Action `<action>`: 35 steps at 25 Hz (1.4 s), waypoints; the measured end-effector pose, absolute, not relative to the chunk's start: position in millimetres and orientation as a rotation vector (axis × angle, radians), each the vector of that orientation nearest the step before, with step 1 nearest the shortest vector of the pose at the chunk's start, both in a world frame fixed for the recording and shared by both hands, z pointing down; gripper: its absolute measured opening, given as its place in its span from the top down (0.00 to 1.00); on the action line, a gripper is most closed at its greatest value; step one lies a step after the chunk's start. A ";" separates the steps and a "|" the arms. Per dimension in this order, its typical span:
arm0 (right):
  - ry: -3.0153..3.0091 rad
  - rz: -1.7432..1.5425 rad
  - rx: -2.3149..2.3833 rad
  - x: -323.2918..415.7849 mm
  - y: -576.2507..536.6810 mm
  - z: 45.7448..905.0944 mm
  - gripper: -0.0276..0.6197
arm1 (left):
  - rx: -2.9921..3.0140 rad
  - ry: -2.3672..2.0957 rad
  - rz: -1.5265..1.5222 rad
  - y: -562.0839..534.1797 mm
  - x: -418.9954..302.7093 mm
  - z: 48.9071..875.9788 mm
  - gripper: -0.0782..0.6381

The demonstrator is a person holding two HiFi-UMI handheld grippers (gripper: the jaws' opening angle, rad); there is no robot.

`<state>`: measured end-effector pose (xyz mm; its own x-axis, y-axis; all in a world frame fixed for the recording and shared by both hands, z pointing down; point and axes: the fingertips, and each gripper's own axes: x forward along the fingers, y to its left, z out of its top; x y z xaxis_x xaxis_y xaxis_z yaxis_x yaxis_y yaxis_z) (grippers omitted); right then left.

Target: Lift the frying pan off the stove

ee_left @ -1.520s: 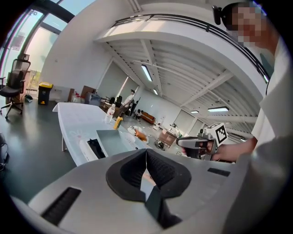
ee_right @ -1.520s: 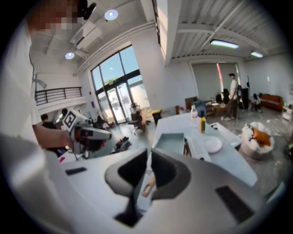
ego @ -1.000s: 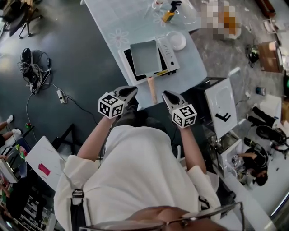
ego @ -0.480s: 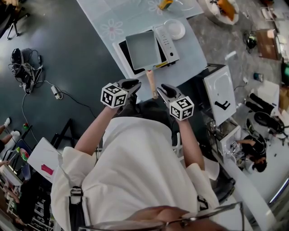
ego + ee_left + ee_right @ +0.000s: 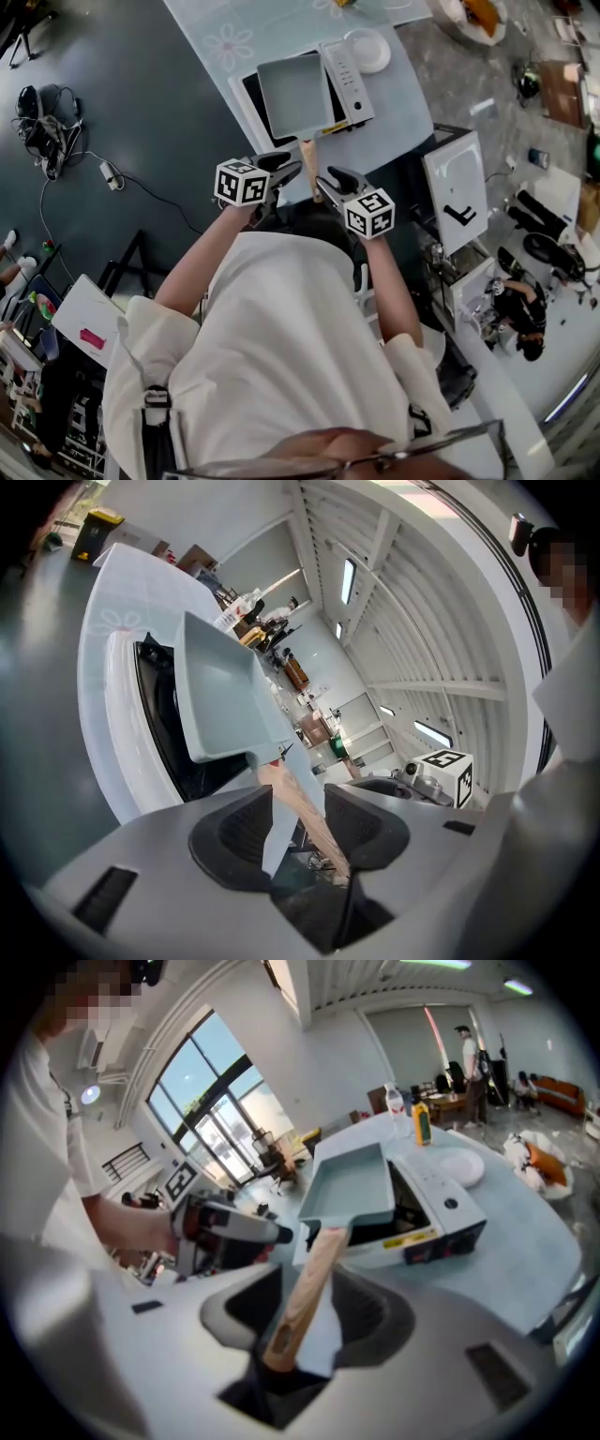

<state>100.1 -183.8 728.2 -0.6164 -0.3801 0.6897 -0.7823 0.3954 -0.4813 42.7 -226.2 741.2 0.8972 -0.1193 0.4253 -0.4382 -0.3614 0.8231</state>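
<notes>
A square grey frying pan (image 5: 295,92) sits on a white stove (image 5: 349,82) on the pale table (image 5: 234,37). Its wooden handle (image 5: 307,171) sticks out over the near table edge. My left gripper (image 5: 289,172) and right gripper (image 5: 328,184) meet at the handle's end from either side. In the left gripper view the handle (image 5: 302,803) runs between the jaws of the left gripper (image 5: 298,794) with a gap beside it. The right gripper (image 5: 305,1283) also straddles the handle (image 5: 302,1297) without pressing it. Both pairs of jaws have just been opening.
A white plate (image 5: 368,49) lies past the stove, and a yellow bottle (image 5: 424,1121) stands farther back. A white cabinet (image 5: 459,202) is to the right of the table. Cables (image 5: 42,131) lie on the dark floor at left.
Both grippers came down and closer together, from shut and apart to open around the end of the pan's handle. The pan has not moved on the stove.
</notes>
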 end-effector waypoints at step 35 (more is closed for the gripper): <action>-2.207 1.435 0.456 56.1 -166.0 774.6 0.66 | 1.632 -0.251 0.125 -239.1 124.5 784.5 0.64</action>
<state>56.1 -166.0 774.6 -0.8365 -0.0236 0.5475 -0.5100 0.3991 -0.7620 124.5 -239.1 784.5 0.9690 -0.0869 0.2312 -0.2368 -0.0597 0.9697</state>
